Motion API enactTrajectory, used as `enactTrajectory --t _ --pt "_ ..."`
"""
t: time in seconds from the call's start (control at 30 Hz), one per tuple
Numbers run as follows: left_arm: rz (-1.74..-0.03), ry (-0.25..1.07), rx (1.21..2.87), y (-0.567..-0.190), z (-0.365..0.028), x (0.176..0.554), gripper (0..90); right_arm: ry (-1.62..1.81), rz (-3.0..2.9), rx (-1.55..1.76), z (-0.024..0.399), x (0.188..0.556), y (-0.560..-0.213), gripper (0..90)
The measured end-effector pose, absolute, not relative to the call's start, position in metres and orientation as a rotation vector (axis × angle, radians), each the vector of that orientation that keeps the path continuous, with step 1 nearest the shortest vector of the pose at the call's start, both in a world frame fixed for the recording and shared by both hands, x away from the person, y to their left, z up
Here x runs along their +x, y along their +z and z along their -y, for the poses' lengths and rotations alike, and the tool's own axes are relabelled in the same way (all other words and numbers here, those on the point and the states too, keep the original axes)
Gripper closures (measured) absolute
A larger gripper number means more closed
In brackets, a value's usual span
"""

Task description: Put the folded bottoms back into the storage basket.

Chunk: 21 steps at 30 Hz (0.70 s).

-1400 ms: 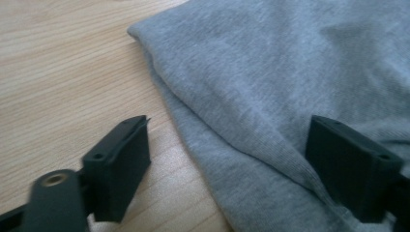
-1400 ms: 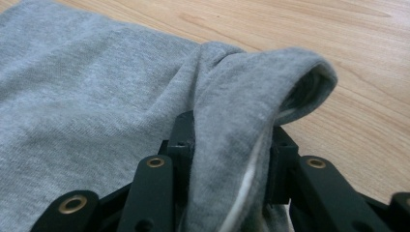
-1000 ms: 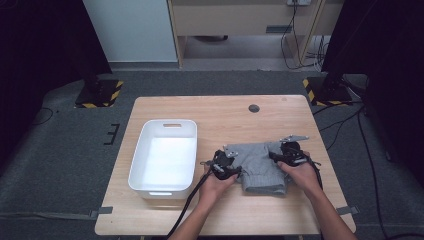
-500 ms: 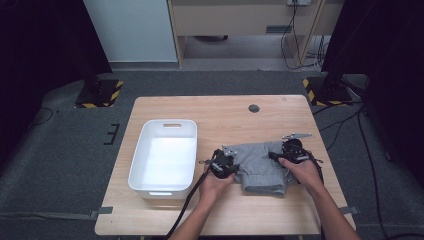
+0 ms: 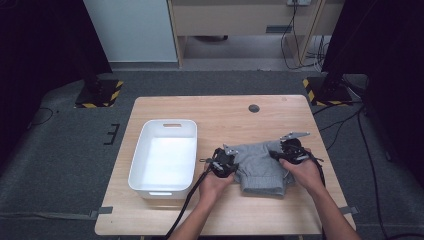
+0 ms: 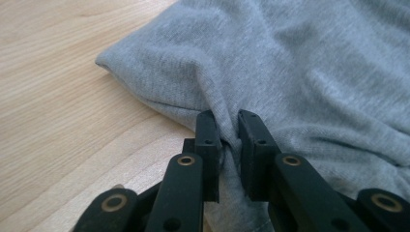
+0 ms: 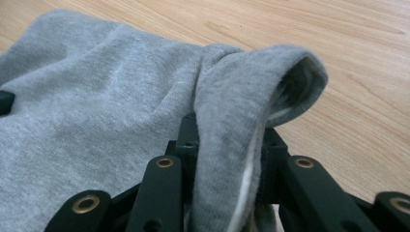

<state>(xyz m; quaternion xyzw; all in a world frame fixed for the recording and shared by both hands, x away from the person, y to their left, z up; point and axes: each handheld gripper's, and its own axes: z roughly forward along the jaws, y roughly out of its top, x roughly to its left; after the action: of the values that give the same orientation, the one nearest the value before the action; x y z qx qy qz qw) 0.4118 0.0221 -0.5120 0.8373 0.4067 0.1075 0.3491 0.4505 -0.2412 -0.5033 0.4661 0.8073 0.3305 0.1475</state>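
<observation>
Looking from the high view, I see the grey garment (image 5: 261,169) right of the white bin (image 5: 165,155), between both hands. My left gripper (image 6: 227,126) has just closed on its left edge fold. My right gripper (image 7: 227,133) has just closed, pinching the right edge.

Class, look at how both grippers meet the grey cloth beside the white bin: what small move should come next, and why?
Probably lift both ends together. The left gripper has just been closing and pinches a fold of the grey cloth; the right gripper has a rolled edge clamped between its jaws. The cloth lies on the table, with the white bin at its left.
</observation>
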Motion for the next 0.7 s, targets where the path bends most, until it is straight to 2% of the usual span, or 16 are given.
enactTrajectory --t 0.7 --pt "-1.049 0.311 2.118 -0.479 -0.027 0.419 80.2 0.956 -2.292 1.308 0.235 0.460 -0.471 71.0"
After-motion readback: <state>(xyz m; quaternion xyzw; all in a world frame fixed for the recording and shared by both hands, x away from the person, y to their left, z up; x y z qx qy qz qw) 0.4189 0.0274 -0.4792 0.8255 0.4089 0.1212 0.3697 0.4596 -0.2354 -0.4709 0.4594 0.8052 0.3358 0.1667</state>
